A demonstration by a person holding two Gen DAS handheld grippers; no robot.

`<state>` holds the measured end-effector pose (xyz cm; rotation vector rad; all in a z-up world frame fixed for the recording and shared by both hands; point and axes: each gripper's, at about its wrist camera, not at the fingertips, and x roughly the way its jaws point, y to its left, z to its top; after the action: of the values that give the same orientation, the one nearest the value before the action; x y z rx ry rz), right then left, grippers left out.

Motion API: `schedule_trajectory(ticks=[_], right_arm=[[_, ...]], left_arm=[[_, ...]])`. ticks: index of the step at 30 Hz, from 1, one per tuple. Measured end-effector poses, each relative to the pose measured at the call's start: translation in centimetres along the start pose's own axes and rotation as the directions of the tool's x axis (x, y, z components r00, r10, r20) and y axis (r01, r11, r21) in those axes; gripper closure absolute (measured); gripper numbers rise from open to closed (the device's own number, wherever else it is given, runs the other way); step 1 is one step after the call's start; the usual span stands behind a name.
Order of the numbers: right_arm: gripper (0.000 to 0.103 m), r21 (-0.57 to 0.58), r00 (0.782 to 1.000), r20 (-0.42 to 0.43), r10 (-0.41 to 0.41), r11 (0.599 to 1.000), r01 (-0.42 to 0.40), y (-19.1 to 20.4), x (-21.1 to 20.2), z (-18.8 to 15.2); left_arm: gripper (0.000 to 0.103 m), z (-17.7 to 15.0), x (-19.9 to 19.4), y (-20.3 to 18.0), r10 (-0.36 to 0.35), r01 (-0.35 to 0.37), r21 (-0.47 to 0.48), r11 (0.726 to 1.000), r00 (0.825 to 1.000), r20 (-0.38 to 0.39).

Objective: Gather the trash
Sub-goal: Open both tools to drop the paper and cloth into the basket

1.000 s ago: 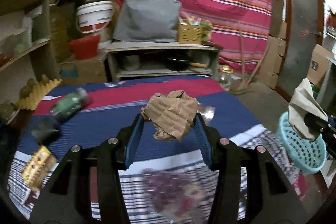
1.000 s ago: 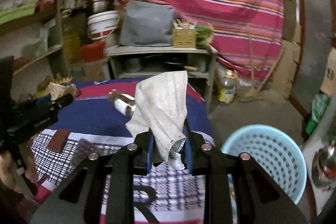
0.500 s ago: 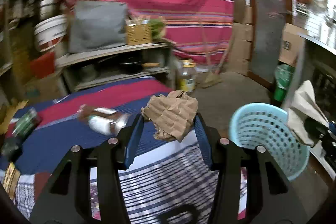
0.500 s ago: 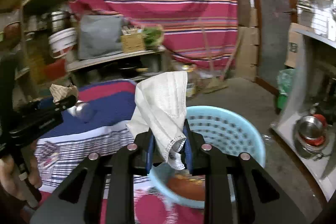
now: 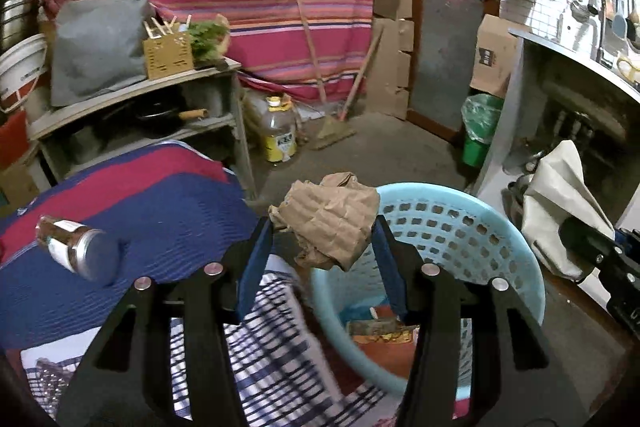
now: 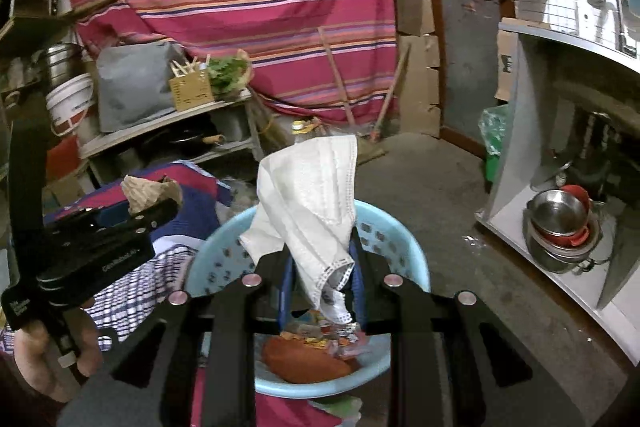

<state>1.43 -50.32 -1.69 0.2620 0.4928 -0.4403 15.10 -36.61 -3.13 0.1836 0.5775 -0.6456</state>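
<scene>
- Left wrist view: the crumpled brown paper (image 5: 328,221) is seen between the left tongs (image 5: 320,251), whose jaws are opening at this moment; the paper still hangs between the blue pads, just above the near rim of the light blue basket (image 5: 472,227).
- Wrappers are already seen at the basket's bottom, so part of the collecting is judged done. A bottle (image 5: 76,251) is left lying on the striped cloth of the worktop (image 5: 160,211), presumably still to be picked up.
- The yellow jug's label on the floor is too blurred to be read.
- Right wrist view: the right tongs (image 6: 320,279) are clamped on a white face mask (image 6: 316,203), held over the basket (image 6: 408,259); its drop is judged not yet done.
- White lettering on the left gripper's body is seen but cannot be read.
</scene>
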Motion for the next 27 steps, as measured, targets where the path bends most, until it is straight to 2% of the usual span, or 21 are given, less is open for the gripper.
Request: schedule_trajectory(ticks=[2, 6, 13, 18, 22, 23, 24, 25, 26, 27], right_arm=[[0.078, 0.013, 1.000, -0.005, -0.001, 1.000, 0.001, -0.4, 0.2, 0.0], [0.078, 0.029, 1.000, -0.016, -0.006, 1.000, 0.007, -1.0, 0.8, -0.2], [0.078, 0.021, 0.999, -0.039, 0.003, 1.000, -0.002, -0.3, 1.7, -0.4], [0.078, 0.013, 0.998, -0.053, 0.017, 1.000, -0.017, 0.7, 2.4, -0.7], [0.075, -0.003, 0.998, -0.051, 0.024, 1.000, -0.024, 1.7, 2.9, -0.6], [0.067, -0.004, 0.998, -0.052, 0.023, 1.000, -0.023, 1.8, 3.1, -0.5], [0.052, -0.004, 0.998, -0.054, 0.024, 1.000, -0.024, 2.0, 3.3, -0.4], [0.044, -0.002, 0.998, -0.059, 0.015, 1.000, -0.015, 2.2, 3.5, -0.4], [0.036, -0.002, 0.998, -0.062, 0.007, 1.000, -0.007, 2.3, 3.7, -0.4], [0.036, -0.003, 0.998, -0.062, 0.004, 1.000, -0.004, 2.4, 3.9, -0.3]], left_arm=[[0.048, 0.1, 0.5, -0.3, -0.005, 0.005, 0.004, 1.000, 1.000, -0.006], [0.034, 0.3, 0.9, -0.4, -0.025, 0.025, -0.007, 1.000, 1.000, -0.017], [0.019, 0.4, -0.4, 1.9, 0.019, -0.018, -0.060, 0.998, 1.000, 0.011], [0.010, 0.0, -2.5, 4.8, 0.105, -0.102, -0.098, 0.990, 0.994, 0.031], [0.007, -0.3, -5.4, 8.0, 0.184, -0.175, -0.130, 0.976, 0.981, 0.061], [0.006, -0.3, -6.0, 8.7, 0.197, -0.186, -0.138, 0.973, 0.978, 0.066], [0.006, -0.4, -7.0, 9.7, 0.219, -0.207, -0.149, 0.967, 0.973, 0.072], [0.006, -0.5, -7.6, 10.3, 0.237, -0.223, -0.153, 0.963, 0.969, 0.075], [0.006, -0.7, -8.4, 11.1, 0.259, -0.245, -0.154, 0.957, 0.963, 0.079], [0.006, -0.8, -9.1, 11.7, 0.280, -0.266, -0.151, 0.952, 0.956, 0.082]])
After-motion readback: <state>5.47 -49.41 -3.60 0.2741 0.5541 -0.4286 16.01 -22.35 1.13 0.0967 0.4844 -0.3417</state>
